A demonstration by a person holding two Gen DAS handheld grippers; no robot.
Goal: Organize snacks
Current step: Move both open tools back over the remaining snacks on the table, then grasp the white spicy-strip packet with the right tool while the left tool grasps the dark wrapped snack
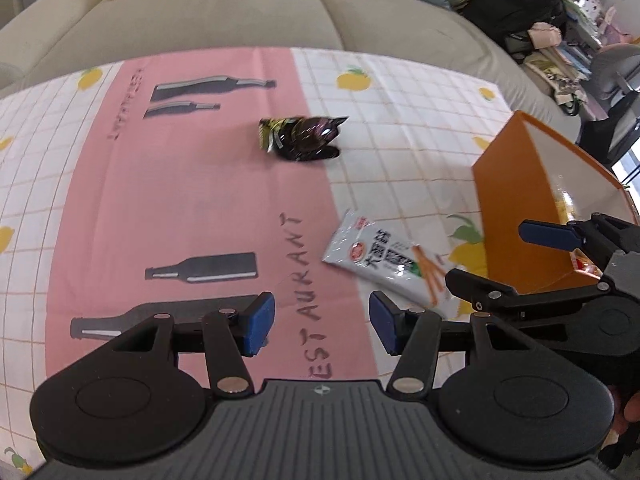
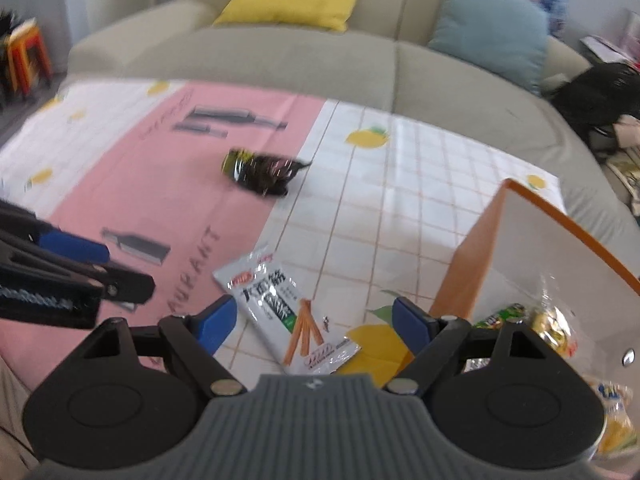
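Note:
A white snack packet with stick biscuits printed on it (image 1: 390, 258) lies flat on the tablecloth; it also shows in the right wrist view (image 2: 286, 312). A dark crumpled snack bag (image 1: 302, 136) lies farther back near the pink panel's edge, seen too in the right wrist view (image 2: 260, 172). An orange box with a white inside (image 1: 516, 200) stands at the right and holds several wrapped snacks (image 2: 552, 324). My left gripper (image 1: 322, 326) is open and empty above the pink panel. My right gripper (image 2: 312, 320) is open and empty just above the white packet, beside the box (image 2: 468, 264).
The table wears a cloth with a pink bottle-print panel (image 1: 192, 200) and white lemon checks (image 2: 400, 184). A beige sofa (image 1: 240, 20) with yellow and teal cushions runs behind. A black bag (image 1: 516, 4) and clutter sit at the far right.

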